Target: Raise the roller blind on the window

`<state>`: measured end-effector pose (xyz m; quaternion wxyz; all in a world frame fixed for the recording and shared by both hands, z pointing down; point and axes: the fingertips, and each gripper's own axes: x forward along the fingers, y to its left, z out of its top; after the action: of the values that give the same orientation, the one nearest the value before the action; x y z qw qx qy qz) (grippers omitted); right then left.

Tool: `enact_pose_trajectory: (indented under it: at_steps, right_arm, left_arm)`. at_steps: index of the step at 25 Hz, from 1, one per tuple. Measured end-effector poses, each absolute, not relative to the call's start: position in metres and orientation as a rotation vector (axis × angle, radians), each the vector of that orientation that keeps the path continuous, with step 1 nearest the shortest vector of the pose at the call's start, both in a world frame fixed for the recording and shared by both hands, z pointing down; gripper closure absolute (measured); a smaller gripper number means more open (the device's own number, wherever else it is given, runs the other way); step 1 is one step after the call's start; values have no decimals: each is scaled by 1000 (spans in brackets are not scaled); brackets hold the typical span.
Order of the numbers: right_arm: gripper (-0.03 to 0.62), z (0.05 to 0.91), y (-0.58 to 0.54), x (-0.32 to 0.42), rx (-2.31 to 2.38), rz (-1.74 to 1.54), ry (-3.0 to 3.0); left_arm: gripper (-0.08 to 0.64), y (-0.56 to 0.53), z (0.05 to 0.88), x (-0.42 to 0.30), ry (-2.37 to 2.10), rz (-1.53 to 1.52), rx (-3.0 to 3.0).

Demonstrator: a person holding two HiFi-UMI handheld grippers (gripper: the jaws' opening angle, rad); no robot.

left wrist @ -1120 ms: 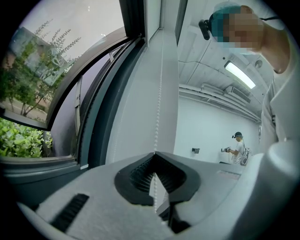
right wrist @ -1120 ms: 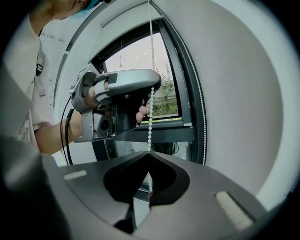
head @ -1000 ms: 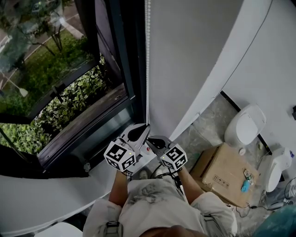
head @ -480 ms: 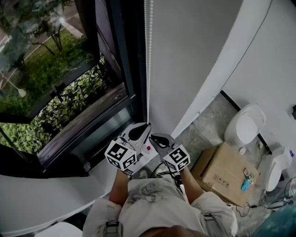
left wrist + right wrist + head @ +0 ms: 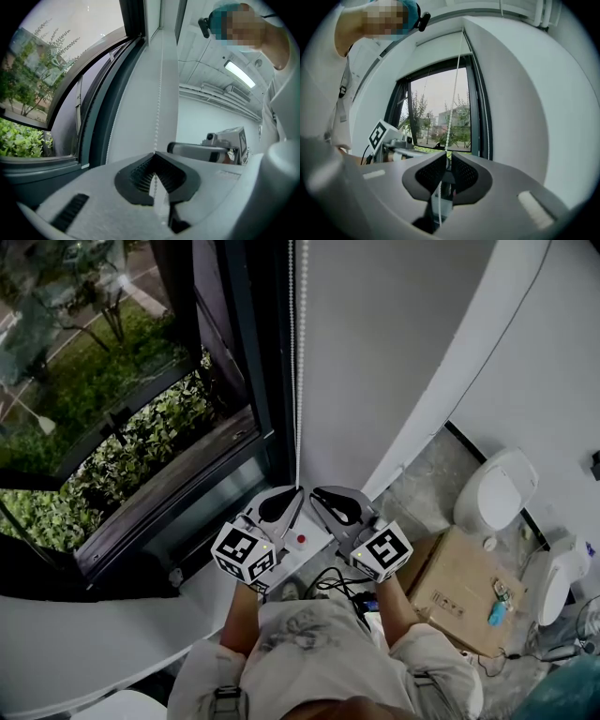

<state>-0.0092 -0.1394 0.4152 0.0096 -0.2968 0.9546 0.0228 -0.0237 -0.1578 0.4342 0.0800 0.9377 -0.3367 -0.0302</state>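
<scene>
right claw (image 5: 322, 496) risen along bead chain (image 5: 297, 381), just eased slightly apart, chain running between

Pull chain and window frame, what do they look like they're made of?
Pull chain: probably white plastic, a string of small round beads; coated metal isn't ruled out. Window frame: looks like dark coated metal, with straight, thin, matte profiles.

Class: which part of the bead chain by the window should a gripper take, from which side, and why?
Take the bead chain on its straight run above the left gripper, which is shut on it. Come level from the room side, one jaw each side: it hangs thin and vertical beside the window frame, so a crosswise pinch should catch beads.
</scene>
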Motion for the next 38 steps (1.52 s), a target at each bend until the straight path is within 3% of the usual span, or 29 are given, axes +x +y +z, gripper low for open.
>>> enact_pose_trajectory:
  at_steps: [16, 27, 31, 38]
  right_arm:
    - [534, 311, -163, -33, -803, 274, 2882]
    - [529, 285, -171, -42, -775, 279, 2852]
    - [572, 283, -175, -42, -783, 233, 2859]
    - [578, 300, -179, -44, -858, 283, 2896]
  left_arm:
    - [548, -160, 435, -27, -1015, -90, 2812]
    - [548, -167, 436, -29, -1015, -88, 2815]
    - [548, -168, 437, -25, -1003, -93, 2813]
    - [548, -171, 452, -29, -1056, 2, 2821]
